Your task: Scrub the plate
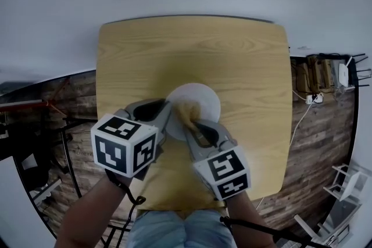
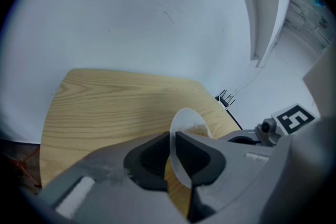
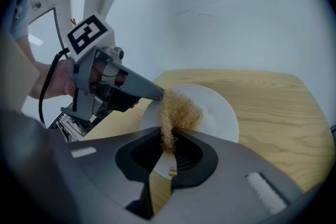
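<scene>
The white round plate (image 1: 204, 99) is clamped at its 8 o'clock rim by the left gripper (image 1: 168, 115). A tan fibrous scrubber (image 1: 187, 111), pinched in the right gripper (image 1: 195, 125), presses on its face.

Right gripper (image 3: 169, 136) pinches scrubber (image 3: 181, 109) on plate (image 3: 223, 113).

Light wooden table (image 1: 232, 55) on plank floor (image 1: 325, 148)

1 plate (image 1: 203, 96), 1 scrubber (image 3: 178, 110), 1 table (image 1: 244, 55), 2 grippers: left (image 2: 172, 139), right (image 3: 168, 139)
</scene>
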Available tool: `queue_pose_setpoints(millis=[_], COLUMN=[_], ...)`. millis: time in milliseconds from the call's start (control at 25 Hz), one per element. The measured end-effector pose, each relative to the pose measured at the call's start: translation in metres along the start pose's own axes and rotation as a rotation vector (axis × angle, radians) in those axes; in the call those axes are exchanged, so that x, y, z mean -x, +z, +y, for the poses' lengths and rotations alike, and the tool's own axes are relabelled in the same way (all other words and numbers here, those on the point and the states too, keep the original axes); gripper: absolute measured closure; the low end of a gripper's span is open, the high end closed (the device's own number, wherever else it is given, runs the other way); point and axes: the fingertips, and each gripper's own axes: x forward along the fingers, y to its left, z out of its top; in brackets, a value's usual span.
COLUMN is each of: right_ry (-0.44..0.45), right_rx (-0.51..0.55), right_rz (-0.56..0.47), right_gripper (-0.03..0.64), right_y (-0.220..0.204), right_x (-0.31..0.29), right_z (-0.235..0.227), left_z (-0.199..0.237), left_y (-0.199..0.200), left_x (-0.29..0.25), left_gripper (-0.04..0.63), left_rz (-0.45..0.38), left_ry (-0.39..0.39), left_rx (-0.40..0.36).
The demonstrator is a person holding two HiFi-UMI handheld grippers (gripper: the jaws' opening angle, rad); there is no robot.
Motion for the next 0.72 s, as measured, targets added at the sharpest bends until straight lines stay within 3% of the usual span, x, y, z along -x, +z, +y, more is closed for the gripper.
queue_pose_setpoints(millis=[480,720], right_ry=[0.172,0.194], right_rx=[-0.011,-0.034], right_rz=[0.045,0.075], right_gripper=[0.569,0.569], right_y=[-0.025,-0.039], right_x=[0.009,0.024], right_z=[0.034,0.029], left_z=[-0.002,-0.007], left_y=[0.001,0.002], left_x=[0.001,0.004], left_gripper=[0.537,0.537], left_rz=[-0.003,-0.010], left_ry=[0.025,0.046], left_rx=[-0.025,-0.063])
